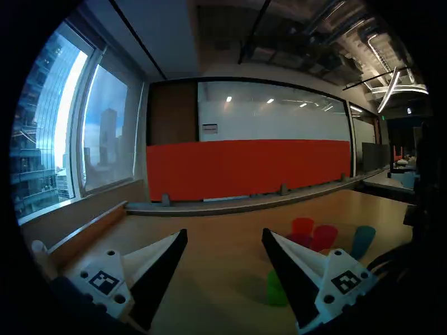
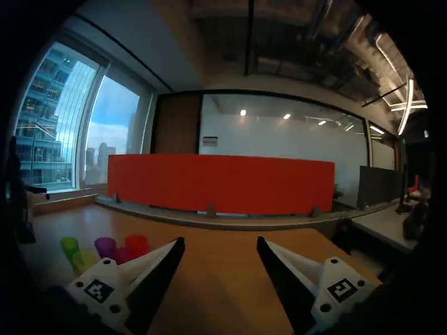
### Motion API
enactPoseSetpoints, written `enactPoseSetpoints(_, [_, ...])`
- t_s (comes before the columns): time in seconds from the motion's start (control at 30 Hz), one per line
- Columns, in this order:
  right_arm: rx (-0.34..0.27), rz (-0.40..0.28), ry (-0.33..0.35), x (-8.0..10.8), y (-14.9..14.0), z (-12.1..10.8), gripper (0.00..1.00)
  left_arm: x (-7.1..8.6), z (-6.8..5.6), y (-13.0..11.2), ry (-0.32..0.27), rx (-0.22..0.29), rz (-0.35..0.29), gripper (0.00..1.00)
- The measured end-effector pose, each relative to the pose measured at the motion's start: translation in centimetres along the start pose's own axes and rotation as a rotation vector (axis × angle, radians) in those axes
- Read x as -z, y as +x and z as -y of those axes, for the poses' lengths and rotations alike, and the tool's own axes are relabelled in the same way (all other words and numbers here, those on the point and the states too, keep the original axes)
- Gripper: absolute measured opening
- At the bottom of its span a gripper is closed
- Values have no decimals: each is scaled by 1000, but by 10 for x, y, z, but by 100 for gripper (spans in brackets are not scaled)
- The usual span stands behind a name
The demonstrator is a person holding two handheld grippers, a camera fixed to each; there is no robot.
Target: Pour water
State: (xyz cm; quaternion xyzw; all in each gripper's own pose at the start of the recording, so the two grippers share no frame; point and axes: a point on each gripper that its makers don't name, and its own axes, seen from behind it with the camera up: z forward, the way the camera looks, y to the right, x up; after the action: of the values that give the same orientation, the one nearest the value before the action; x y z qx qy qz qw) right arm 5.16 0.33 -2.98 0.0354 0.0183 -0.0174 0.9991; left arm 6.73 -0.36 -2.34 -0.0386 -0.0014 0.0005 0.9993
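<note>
Your left gripper [image 1: 223, 231] hangs over the wooden desk [image 1: 223, 262], tongs spread wide with nothing between them. Your right gripper [image 2: 219, 240], likewise wide and empty, hovers over the same top.

Just past the left gripper's right-hand finger stands a green cup [image 1: 275, 287], the nearest of a loose cluster of small coloured cups. Behind it a red cup [image 1: 324, 237], an orange cup [image 1: 303, 225] and a teal cup [image 1: 363, 241] stand upright and close together. In the right gripper view a cluster of cups lies off to the left. It is evidently the same one, so the cups sit between your two hands, well short of the desk's far edge.

Whether any cup holds water cannot be told from here. The cups look like thin plastic: light, smooth, and likely to flex or skid if pinched hard. Take one across the middle of its wall, below the rim, and squeeze gently. A filled one will be heavier and will slosh.

Along the far edge runs an orange screen [image 1: 248, 167], with windows [image 1: 103, 137] beyond the desk's left-hand edge.
</note>
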Motion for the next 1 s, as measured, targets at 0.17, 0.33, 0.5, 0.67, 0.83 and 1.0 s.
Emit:
enactPoseSetpoints(0.17, [0,-48,-47,4,14,-7,100,-1,2,6,21,-5,-18,100])
enactPoseSetpoints(0.33, [-6,-79,-75,6,23,-12,100,-2,3,14,27,4,-40,100])
enactPoseSetpoints(0.5, [-17,-87,-89,7,27,-14,100,-2,5,19,37,-2,-58,100])
enactPoseSetpoints(0.67, [-23,-83,-101,6,23,-13,100,-3,8,19,51,-12,-65,100])
enactPoseSetpoints(0.83, [-2,-65,-101,5,17,-7,100,-2,14,16,80,-24,-82,100])
enactPoseSetpoints(1.0, [9,-63,-95,4,16,1,100,-1,14,8,98,-44,-84,100])
